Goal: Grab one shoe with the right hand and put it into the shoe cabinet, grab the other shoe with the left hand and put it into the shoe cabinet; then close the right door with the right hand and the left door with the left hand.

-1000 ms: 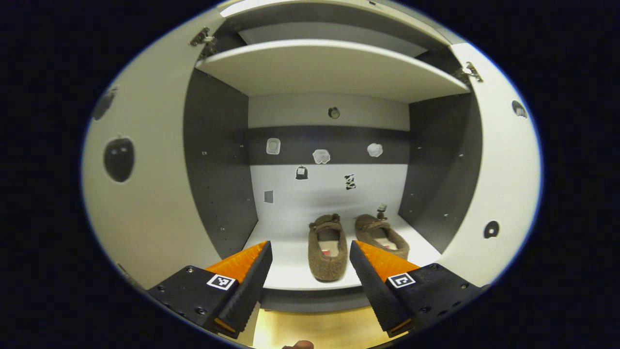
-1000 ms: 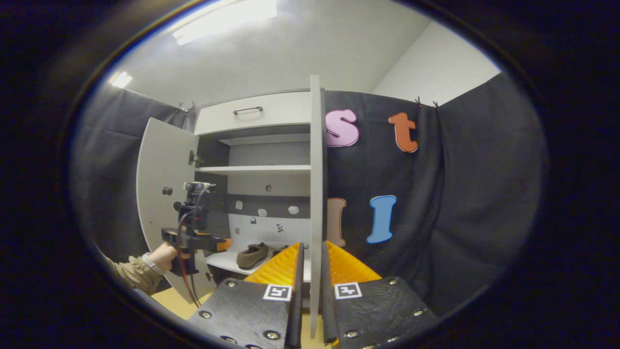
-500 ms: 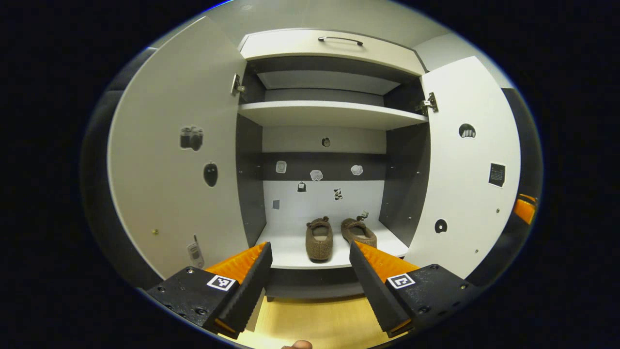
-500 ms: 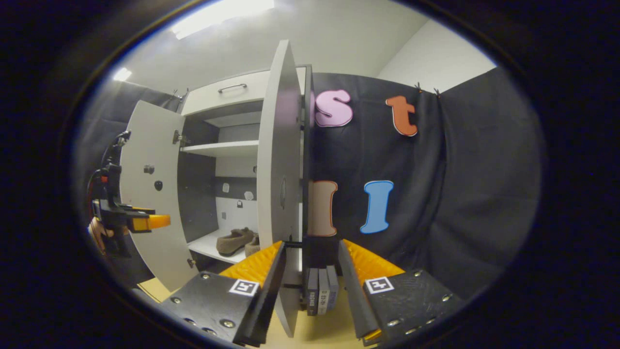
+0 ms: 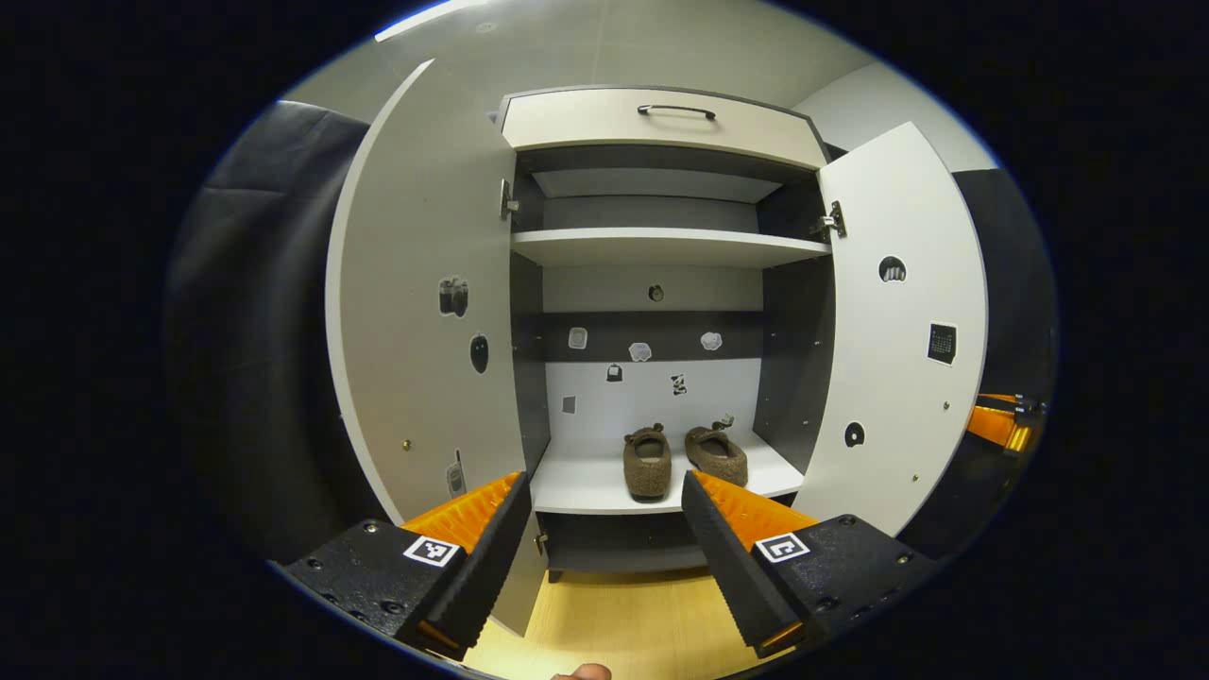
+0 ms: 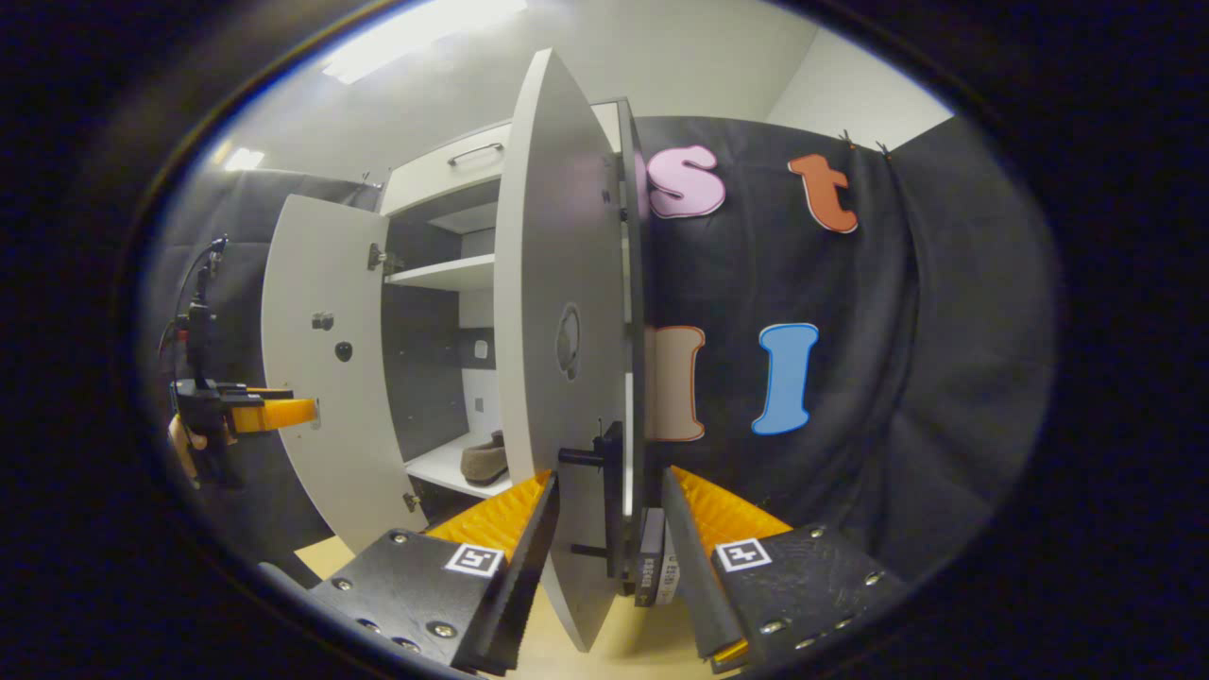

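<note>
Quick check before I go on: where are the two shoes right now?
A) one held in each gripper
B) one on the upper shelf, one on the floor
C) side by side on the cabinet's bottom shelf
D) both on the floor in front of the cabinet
C: the left gripper view shows the two shoes side by side on the bottom shelf of the cabinet.

You have two brown, fuzzy shoes, the left shoe (image 5: 647, 461) and the right shoe (image 5: 718, 455), on the white bottom shelf (image 5: 586, 486) of the shoe cabinet (image 5: 661, 123). The cabinet's side walls are dark grey, its back panel white with a dark grey band across it, dotted with small black and white stickers. The left door (image 5: 416, 312) and right door (image 5: 897, 331) are off-white inside, each with small dark stickers. The drawer front is cream with a dark handle (image 5: 675, 110). The floor (image 5: 623, 628) is pale yellow wood.
</note>
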`<state>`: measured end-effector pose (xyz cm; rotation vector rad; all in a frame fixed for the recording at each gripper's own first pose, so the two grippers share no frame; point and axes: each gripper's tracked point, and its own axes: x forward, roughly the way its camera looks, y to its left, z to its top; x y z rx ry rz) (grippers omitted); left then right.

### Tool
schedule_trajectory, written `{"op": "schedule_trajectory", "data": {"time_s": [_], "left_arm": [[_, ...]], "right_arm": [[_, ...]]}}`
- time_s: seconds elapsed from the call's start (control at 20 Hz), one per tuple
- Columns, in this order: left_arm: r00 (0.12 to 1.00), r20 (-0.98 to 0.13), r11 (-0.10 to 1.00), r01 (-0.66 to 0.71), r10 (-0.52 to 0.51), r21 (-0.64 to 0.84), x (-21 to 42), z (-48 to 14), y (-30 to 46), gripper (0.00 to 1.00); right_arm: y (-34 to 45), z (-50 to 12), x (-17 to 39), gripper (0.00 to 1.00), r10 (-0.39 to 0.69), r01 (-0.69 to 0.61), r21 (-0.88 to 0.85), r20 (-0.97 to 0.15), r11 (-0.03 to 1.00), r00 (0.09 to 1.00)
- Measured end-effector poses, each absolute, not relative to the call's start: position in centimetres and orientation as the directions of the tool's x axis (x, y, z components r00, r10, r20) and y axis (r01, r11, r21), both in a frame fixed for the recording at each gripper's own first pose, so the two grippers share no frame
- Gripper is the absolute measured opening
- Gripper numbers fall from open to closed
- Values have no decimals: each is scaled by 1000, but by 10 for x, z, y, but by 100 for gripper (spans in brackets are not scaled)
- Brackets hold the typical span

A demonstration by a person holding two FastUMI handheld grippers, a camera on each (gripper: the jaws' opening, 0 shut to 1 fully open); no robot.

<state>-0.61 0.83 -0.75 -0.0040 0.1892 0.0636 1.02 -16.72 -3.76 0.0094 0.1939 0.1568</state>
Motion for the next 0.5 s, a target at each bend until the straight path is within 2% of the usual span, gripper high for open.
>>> {"op": "schedule_trajectory", "data": {"time_s": [0.05, 0.15, 0.5], "left_arm": [[981, -183, 998, -66, 65, -2, -7, -6, 10, 98], [982, -179, 998, -69, 67, -9, -9, -5, 14, 98], [979, -180, 995, -98, 96, -5, -16, -6, 39, 98]], "right_arm": [[-159, -38, 11, 64, 176, -174, 26, -193, 984, 965], [-140, -41, 14, 67, 219, -215, 40, -197, 976, 956], [-78, -50, 36, 67, 327, -316, 85, -208, 945, 922]]}}
